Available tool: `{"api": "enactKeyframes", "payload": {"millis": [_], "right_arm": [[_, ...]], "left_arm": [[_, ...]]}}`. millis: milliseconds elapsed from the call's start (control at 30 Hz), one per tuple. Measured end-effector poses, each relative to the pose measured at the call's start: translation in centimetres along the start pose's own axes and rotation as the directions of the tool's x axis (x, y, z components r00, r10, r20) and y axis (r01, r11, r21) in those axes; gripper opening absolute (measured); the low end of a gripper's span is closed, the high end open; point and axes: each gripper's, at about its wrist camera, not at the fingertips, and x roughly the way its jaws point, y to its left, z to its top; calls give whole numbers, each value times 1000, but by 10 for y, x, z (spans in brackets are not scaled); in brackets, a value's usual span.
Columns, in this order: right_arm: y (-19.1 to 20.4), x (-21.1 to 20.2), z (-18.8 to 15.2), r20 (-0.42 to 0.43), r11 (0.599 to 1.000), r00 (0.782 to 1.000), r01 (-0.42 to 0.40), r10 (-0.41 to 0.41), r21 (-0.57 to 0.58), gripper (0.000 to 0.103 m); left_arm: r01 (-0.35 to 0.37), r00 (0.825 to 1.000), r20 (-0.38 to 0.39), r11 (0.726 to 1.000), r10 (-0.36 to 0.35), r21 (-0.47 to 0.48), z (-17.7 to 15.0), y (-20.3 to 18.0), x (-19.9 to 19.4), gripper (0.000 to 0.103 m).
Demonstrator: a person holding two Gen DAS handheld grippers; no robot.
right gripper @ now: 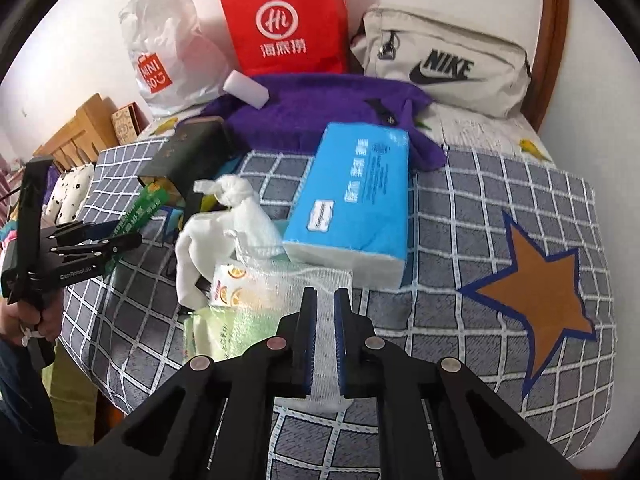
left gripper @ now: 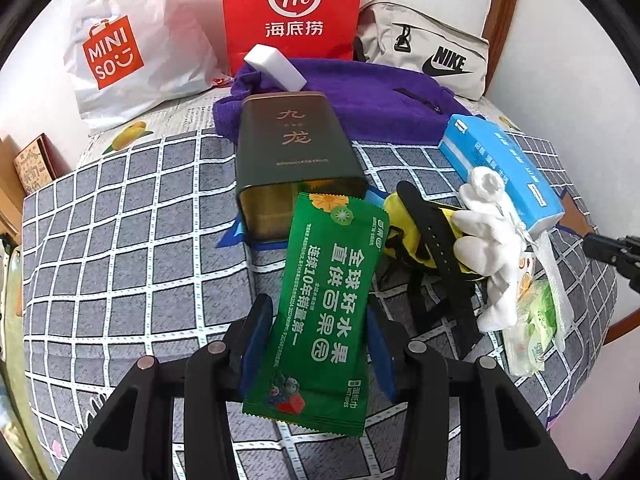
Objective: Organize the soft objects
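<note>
My left gripper (left gripper: 318, 312) is shut on a green wet-wipes packet (left gripper: 328, 304), which it holds above the checked bedspread (left gripper: 132, 240) just in front of the mouth of an open dark green tin (left gripper: 292, 148) lying on its side. My right gripper (right gripper: 326, 292) is shut on a white mesh cloth (right gripper: 316, 276) that trails over small tissue packs (right gripper: 228, 284). A white glove (right gripper: 236, 208) and a blue tissue pack (right gripper: 356, 196) lie just beyond. In the right wrist view a hand (right gripper: 24, 320) holds the left gripper and the green packet (right gripper: 144, 206) at the left.
At the back lie a purple towel (left gripper: 360, 96) with a white sponge (left gripper: 276, 68) on it, a red paper bag (left gripper: 292, 12), a white Miniso bag (left gripper: 120, 48) and a beige Nike pouch (left gripper: 432, 52). A yellow-and-black item with a black strap (left gripper: 436, 236) lies beside the tin.
</note>
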Motion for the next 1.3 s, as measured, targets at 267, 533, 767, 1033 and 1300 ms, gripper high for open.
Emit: {"api": "enactKeyframes", "payload": {"millis": [267,533,767,1033,1300], "right_arm": [[-6,10,-10,-45,999,999,-5,7,39,9],[-7,19,-12,-65,998,998,1,3,60,52],[-3,41,-15,-120,998,993,6,2,62,59],[7,50,-11,-142,1000,990,17,-15,15,18],[8,46,-3,-130,999,990,50,-50,-4,9]], "left_arm": [[26,999,-20,1000,-25,16,-1,-5,7,44],[40,998,-38,999,-39,16,-2,-5,14,44],[48,998,-50,999,-47,22,0,-9,19,45],[45,997,-63,998,-43,33,1,-11,29,45],[37,998,-48,997,-33,70,3,-16,36,45]]}}
